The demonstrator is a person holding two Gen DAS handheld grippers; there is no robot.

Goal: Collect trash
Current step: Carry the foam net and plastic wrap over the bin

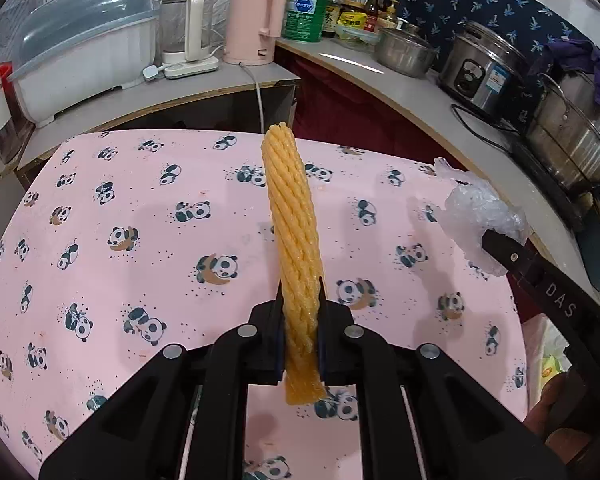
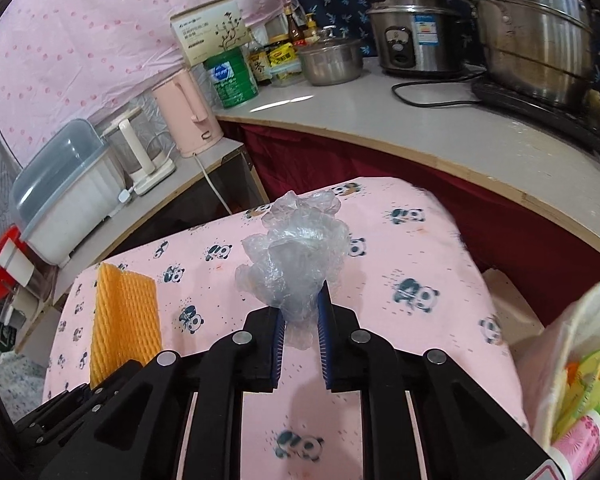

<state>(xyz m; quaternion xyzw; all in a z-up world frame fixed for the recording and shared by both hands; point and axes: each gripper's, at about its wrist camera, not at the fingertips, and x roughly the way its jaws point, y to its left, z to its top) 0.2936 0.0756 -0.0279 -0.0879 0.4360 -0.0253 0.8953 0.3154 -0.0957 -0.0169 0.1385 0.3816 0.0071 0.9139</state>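
Starting on the left, the left gripper (image 1: 300, 292) is clamping its jaws nearly closed on the net (image 1: 292, 216), an orange foam sleeve that is standing edge-on and sticking forward above the table (image 1: 140, 184). Moving across, the right gripper (image 2: 300, 304) is pinching the plastic (image 2: 296, 256), a crumpled clear wad bulging out past its fingertips, jaws close together around its lower part. Both pieces are off the cloth, so the carry to a bin looks like the step in hand, and doing it well means keeping both grips firm: the net is springy and the plastic is slippery, so either could slide out on a fast swing. Holding the 2 loads apart should be helping too. On the far right, the bag (image 2: 572, 360) with wrappers inside is sitting just off the table edge, probably the drop spot. The right view is showing the net's broad flat face, which the left view is hiding; the left view is showing the plastic only from the side, and little of that bag.
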